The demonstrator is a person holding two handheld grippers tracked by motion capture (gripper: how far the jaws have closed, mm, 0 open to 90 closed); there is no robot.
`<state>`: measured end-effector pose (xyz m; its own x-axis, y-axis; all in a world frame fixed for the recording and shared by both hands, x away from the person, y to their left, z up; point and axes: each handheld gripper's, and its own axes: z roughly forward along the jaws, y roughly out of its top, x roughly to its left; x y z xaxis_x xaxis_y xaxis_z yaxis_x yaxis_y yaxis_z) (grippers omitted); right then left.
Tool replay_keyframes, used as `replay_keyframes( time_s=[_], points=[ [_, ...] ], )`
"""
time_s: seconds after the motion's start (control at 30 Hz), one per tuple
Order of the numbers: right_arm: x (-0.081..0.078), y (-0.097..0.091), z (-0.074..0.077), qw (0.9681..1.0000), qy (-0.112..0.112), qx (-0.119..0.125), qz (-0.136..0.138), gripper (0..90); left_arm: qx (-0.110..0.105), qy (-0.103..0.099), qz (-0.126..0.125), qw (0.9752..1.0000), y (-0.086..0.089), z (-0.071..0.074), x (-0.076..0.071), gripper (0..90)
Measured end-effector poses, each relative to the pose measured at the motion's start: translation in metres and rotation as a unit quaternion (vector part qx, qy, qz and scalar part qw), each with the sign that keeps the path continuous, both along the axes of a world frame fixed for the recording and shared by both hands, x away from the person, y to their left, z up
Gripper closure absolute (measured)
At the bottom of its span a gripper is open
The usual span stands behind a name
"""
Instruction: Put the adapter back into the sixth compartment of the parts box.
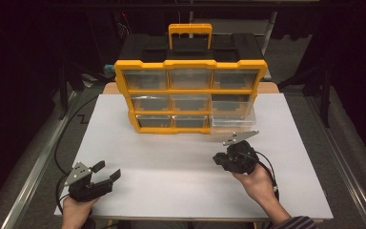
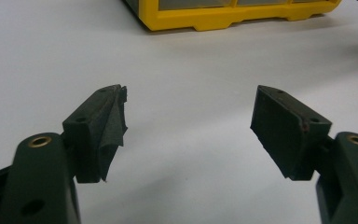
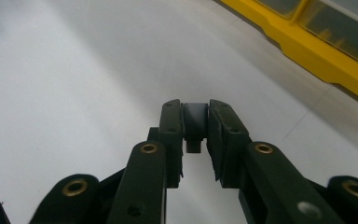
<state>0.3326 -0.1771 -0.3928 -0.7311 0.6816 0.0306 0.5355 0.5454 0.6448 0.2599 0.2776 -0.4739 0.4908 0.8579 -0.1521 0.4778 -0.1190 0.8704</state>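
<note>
A yellow organizer [image 1: 190, 64] with clear drawers and a black top stands at the back of the white table [image 1: 171, 157]. Its bottom right drawer [image 1: 233, 121] is pulled out toward me. In front of that drawer, my right gripper [image 1: 218, 159] points left, held by a hand. In the right gripper view, my right gripper [image 3: 195, 106] is shut on a small dark grey block [image 3: 196, 122] pinched between the pads, above bare table. My left gripper [image 1: 108, 169] rests near the table's front left corner. In the left gripper view, my left gripper [image 2: 189, 109] stands open with nothing between its fingers.
The organizer's yellow base [image 2: 223, 18] lies ahead of the left gripper, and its yellow edge [image 3: 317, 51] runs along the right gripper's right side. Cables trail off the table from both grippers. Dark floor and metal rails surround the table.
</note>
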Motion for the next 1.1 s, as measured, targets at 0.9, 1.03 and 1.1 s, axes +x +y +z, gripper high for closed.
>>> replay_keyframes(
  time_s=[0.9, 1.03, 1.1],
  points=[
    [-0.01, -0.042, 0.011, 0.9973, -0.033, 0.056, -0.033, 76.7, 0.003, 0.002, 0.004, 1.0, 0.0, -0.001, 0.001, 27.1],
    [-0.01, -0.049, 0.014, 0.9964, -0.038, 0.064, -0.039, 76.7, 0.003, 0.002, 0.005, 1.0, 0.0, -0.001, 0.001, 27.1],
    [-0.011, -0.05, 0.015, 0.9962, -0.04, 0.066, -0.04, 76.7, 0.003, 0.001, 0.005, 1.0, 0.0, -0.001, 0.001, 27.1]
  ],
)
